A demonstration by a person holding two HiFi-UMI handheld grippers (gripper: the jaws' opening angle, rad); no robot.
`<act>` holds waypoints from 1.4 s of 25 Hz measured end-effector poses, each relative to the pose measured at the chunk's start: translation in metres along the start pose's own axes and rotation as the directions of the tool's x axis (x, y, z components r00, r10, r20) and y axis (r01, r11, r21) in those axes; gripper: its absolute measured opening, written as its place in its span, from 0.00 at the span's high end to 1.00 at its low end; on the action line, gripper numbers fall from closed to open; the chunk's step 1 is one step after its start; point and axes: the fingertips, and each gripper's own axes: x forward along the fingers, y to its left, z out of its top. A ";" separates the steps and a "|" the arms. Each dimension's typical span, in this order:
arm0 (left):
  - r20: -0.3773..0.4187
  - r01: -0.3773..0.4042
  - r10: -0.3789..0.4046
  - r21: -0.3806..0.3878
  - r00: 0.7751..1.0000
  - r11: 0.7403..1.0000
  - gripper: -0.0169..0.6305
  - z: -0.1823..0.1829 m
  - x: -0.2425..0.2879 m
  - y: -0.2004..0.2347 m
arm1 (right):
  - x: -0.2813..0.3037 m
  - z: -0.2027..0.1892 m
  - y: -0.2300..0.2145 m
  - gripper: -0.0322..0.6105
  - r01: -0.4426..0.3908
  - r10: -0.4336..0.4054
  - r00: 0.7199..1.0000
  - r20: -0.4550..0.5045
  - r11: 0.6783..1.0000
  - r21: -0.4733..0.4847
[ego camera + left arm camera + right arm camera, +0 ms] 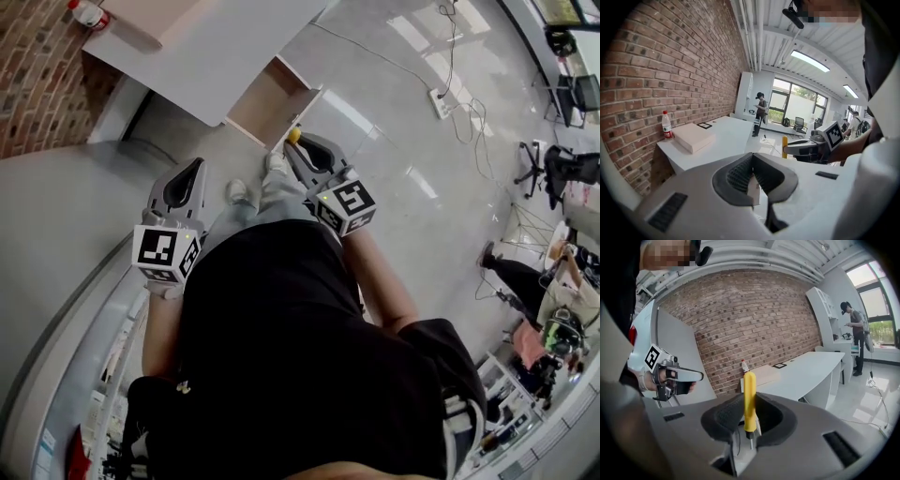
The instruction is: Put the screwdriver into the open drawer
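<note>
Within the right gripper (749, 404) stands the screwdriver (749, 385), clamped.

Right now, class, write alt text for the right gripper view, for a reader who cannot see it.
The right gripper is shut on a yellow-handled screwdriver, whose handle sticks out past the jaws. Behind it a white desk runs along a brick wall, with the left gripper at the left and a person standing far right.

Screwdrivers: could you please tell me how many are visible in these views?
1. A yellow-handled screwdriver stands clamped in the right gripper; the left gripper holds none. Part of the open drawer is hidden, so others may be unseen.
</note>
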 end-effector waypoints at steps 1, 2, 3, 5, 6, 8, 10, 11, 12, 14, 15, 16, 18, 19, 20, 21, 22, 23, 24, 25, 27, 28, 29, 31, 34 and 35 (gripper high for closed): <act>-0.007 -0.021 0.021 -0.014 1.000 1.000 0.97 -0.003 0.001 0.004 | 0.007 -0.003 -0.003 0.83 -0.020 0.020 1.000 -0.018 1.000 -0.003; -0.014 -0.043 0.043 -0.028 0.999 0.999 0.97 -0.005 0.001 0.008 | 0.015 -0.007 -0.006 0.83 -0.040 0.040 0.999 -0.036 0.999 -0.006; -0.020 -0.062 0.061 -0.040 0.998 0.997 0.97 -0.007 0.002 0.012 | 0.023 -0.010 -0.009 0.83 -0.057 0.057 0.997 -0.051 0.998 -0.007; -0.030 -0.087 0.086 -0.053 0.996 0.995 0.97 -0.010 0.005 0.019 | 0.038 -0.017 -0.017 0.83 -0.078 0.077 0.994 -0.077 0.997 -0.007; -0.036 -0.099 0.097 -0.059 0.995 0.993 0.97 -0.012 0.006 0.022 | 0.045 -0.022 -0.021 0.83 -0.086 0.085 0.992 -0.092 0.996 -0.008; -0.050 -0.127 0.123 -0.078 0.991 0.989 0.97 -0.018 0.007 0.025 | 0.058 -0.035 -0.028 0.83 -0.111 0.109 0.985 -0.132 0.994 -0.012; -0.065 -0.160 0.154 -0.096 0.986 0.983 0.97 -0.023 0.007 0.027 | 0.072 -0.049 -0.033 0.83 -0.147 0.143 0.974 -0.173 0.989 -0.015; -0.072 -0.176 0.170 -0.101 0.983 0.979 0.97 -0.024 0.007 0.028 | 0.079 -0.054 -0.035 0.83 -0.166 0.160 0.968 -0.192 0.986 -0.015; -0.080 -0.194 0.186 -0.107 0.979 0.975 0.97 -0.024 0.006 0.029 | 0.086 -0.059 -0.036 0.83 -0.184 0.177 0.961 -0.211 0.983 -0.014; -0.094 -0.229 0.219 -0.122 0.971 0.966 0.97 -0.027 0.003 0.031 | 0.099 -0.071 -0.039 0.83 -0.216 0.206 0.947 -0.248 0.976 -0.014; -0.100 -0.246 0.234 -0.131 0.967 0.960 0.97 -0.029 0.002 0.032 | 0.105 -0.077 -0.041 0.83 -0.229 0.217 0.939 -0.266 0.973 -0.015; -0.108 -0.262 0.248 -0.140 0.963 0.955 0.97 -0.031 0.000 0.034 | 0.111 -0.083 -0.043 0.83 -0.240 0.226 0.932 -0.283 0.971 -0.015; -0.123 -0.288 0.271 -0.154 0.955 0.945 0.97 -0.036 -0.001 0.037 | 0.123 -0.097 -0.047 0.83 -0.259 0.241 0.917 -0.318 0.966 -0.015; -0.131 -0.299 0.281 -0.160 0.951 0.941 0.97 -0.038 -0.002 0.038 | 0.130 -0.104 -0.049 0.83 -0.268 0.247 0.909 -0.337 0.963 -0.014; -0.138 -0.311 0.291 -0.166 0.947 0.936 0.97 -0.039 -0.003 0.040 | 0.136 -0.112 -0.051 0.83 -0.276 0.254 0.899 -0.356 0.961 -0.013; -0.146 -0.323 0.300 -0.172 0.943 0.931 0.97 -0.041 -0.004 0.041 | 0.141 -0.120 -0.052 0.83 -0.284 0.259 0.890 -0.374 0.959 -0.012; -0.152 -0.333 0.309 -0.176 0.939 0.926 0.97 -0.043 -0.004 0.043 | 0.147 -0.127 -0.055 0.83 -0.289 0.262 0.882 -0.391 0.957 -0.012; -0.158 -0.341 0.315 -0.178 0.936 0.923 0.97 -0.045 -0.004 0.045 | 0.152 -0.135 -0.058 0.83 -0.291 0.261 0.876 -0.406 0.957 -0.012; -0.164 -0.347 0.320 -0.179 0.933 0.921 0.97 -0.048 -0.003 0.046 | 0.157 -0.144 -0.062 0.83 -0.290 0.258 0.870 -0.420 0.957 -0.013; -0.172 -0.353 0.324 -0.180 0.930 0.918 0.97 -0.050 -0.003 0.046 | 0.161 -0.152 -0.066 0.83 -0.290 0.256 0.863 -0.436 0.957 -0.013; -0.195 -0.371 0.335 -0.188 0.922 0.910 0.97 -0.056 -0.004 0.045 | 0.167 -0.168 -0.070 0.83 -0.297 0.259 0.843 -0.471 0.955 -0.007; -0.205 -0.382 0.344 -0.194 0.916 0.904 0.97 -0.059 -0.005 0.043 | 0.169 -0.177 -0.071 0.83 -0.304 0.263 0.832 -0.488 0.953 -0.006; -0.213 -0.395 0.354 -0.200 0.911 0.896 0.97 -0.061 -0.007 0.042 | 0.170 -0.184 -0.073 0.83 -0.312 0.266 0.821 -0.505 0.950 -0.006; -0.220 -0.422 0.377 -0.215 0.900 0.881 0.97 -0.066 -0.010 0.043 | 0.175 -0.199 -0.074 0.83 -0.328 0.271 0.799 -0.537 0.945 -0.011; -0.224 -0.448 0.401 -0.235 0.889 0.863 0.97 -0.077 -0.007 0.050 | 0.190 -0.225 -0.077 0.83 -0.346 0.275 0.777 -0.567 0.938 -0.020; -0.227 -0.454 0.406 -0.241 0.886 0.857 0.97 -0.081 -0.006 0.050 | 0.194 -0.233 -0.079 0.83 -0.353 0.275 0.769 -0.577 0.936 -0.023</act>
